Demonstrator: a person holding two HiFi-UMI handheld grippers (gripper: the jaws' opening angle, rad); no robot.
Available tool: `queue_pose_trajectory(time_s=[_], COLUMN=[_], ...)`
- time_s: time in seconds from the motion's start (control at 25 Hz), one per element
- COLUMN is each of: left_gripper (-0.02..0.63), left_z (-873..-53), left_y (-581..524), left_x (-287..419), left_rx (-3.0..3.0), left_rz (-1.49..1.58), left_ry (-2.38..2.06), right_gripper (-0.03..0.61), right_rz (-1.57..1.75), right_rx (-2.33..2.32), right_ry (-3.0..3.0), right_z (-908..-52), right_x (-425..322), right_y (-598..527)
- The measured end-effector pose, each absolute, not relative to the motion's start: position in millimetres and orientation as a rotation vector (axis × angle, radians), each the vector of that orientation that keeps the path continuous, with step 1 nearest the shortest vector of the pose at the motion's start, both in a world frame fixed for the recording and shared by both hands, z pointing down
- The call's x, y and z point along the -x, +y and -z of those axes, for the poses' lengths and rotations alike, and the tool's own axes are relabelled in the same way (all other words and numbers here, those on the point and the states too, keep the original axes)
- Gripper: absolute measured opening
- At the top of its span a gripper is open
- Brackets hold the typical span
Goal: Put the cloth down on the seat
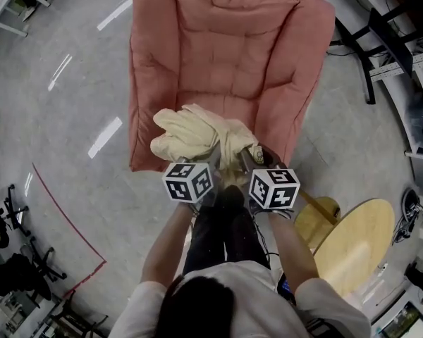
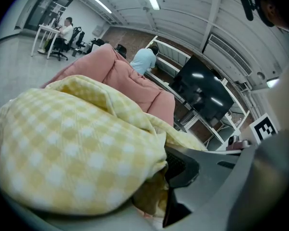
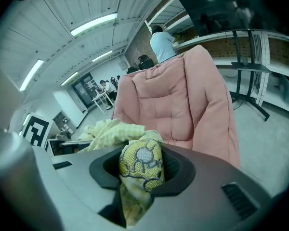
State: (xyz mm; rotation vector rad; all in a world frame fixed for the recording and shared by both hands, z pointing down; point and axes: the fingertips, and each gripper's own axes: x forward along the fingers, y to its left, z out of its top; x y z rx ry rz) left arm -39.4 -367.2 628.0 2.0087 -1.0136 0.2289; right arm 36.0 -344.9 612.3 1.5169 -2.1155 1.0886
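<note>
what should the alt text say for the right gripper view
The right gripper is shut on a bunched yellow cloth with grey stitched outlines, held up in front of a pink padded chair. More of the cloth trails off to the left, and a bright office lies behind.

Cloth (image 2: 77, 143) hides one L tool (image 2: 154, 182) jaw; seat (image 1: 225, 55) top cropped.

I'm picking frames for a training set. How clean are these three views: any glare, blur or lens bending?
Head view: even light, streaks of glare on the floor, cloth and pink seat sharp. Left gripper view: the cloth fills the near field, soft and out of focus, corners dark. Right gripper view: strong fisheye curves the ceiling lights; the cloth in the right claw is crisp.
</note>
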Motion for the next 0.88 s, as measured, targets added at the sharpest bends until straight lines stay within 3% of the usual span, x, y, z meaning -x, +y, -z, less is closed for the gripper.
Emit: queue_pose_trajectory(time_s=[0.88], left_gripper=[0.162], left_z=[-814], left_y=[-421], left_x=[29], left_rx=[-1.805], left_rz=[-0.354], left_ry=[-1.032], right_gripper=[0.141], right_rz=[-1.217], right_rx=[-1.497], right_ry=[-1.95], right_z=[-795], right_x=[-50], right_y=[-400])
